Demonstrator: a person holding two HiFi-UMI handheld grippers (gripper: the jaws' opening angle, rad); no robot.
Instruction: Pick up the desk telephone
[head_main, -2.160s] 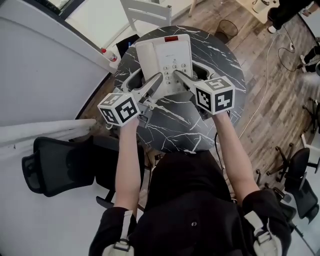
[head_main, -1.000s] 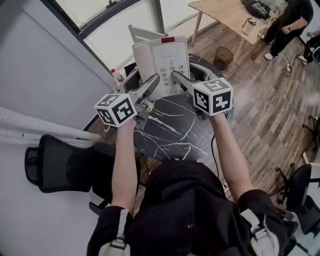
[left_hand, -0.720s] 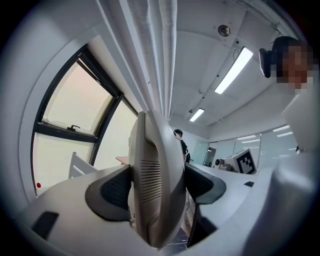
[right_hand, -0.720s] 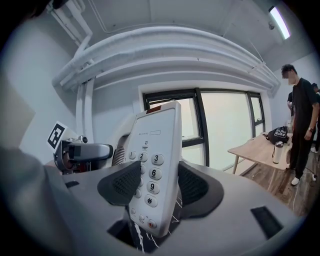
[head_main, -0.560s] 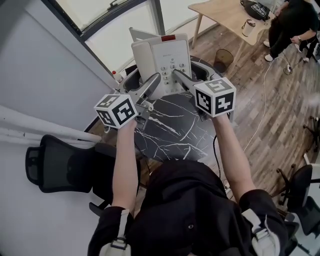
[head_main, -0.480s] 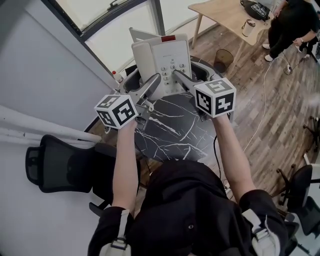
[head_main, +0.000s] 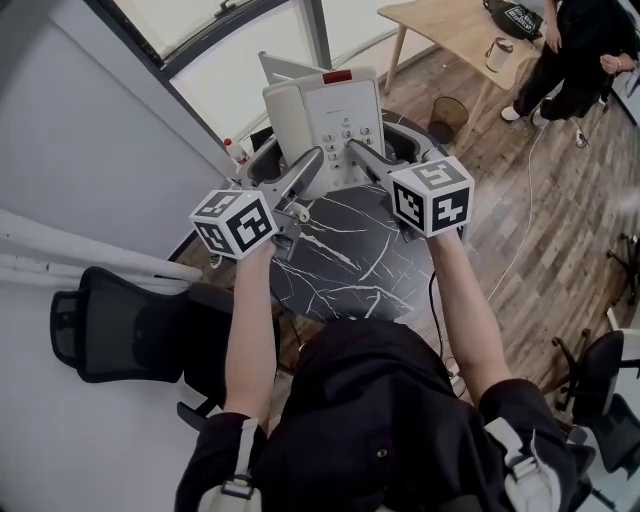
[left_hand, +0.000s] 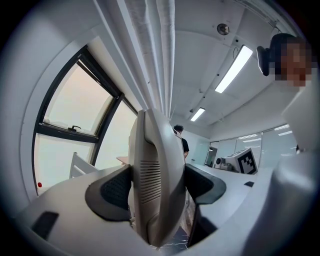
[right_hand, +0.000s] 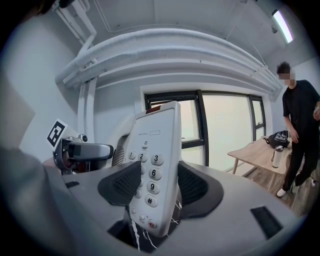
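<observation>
My left gripper (head_main: 303, 166) is clamped on the handset (left_hand: 155, 165) side of the desk telephone (head_main: 330, 108), its dark pads pressing that curved grey shell from both flanks. The shell is rounded and smooth, so I judge the pads could creep along it. I also cannot tell whether they hold the body as well as the handset. If the handset only sits loose in its cradle, the body could sag away on this side.

The telephone itself is up between my two grippers, its keypad (right_hand: 150, 167) facing me, over the far part of the black marble table (head_main: 345, 265).

My right gripper (head_main: 362, 154) is closed on the keypad side. Its jaws stand wide because the body is thick, with one pad on the key face and the other on the far side of the body. Keys make an uneven seat, so that pad could slip or push buttons in.

With two hands on one rigid thing, drifting apart or twisting against each other could wrench it out of one grip. I see no cord in any view, but a hidden one could snag.
</observation>
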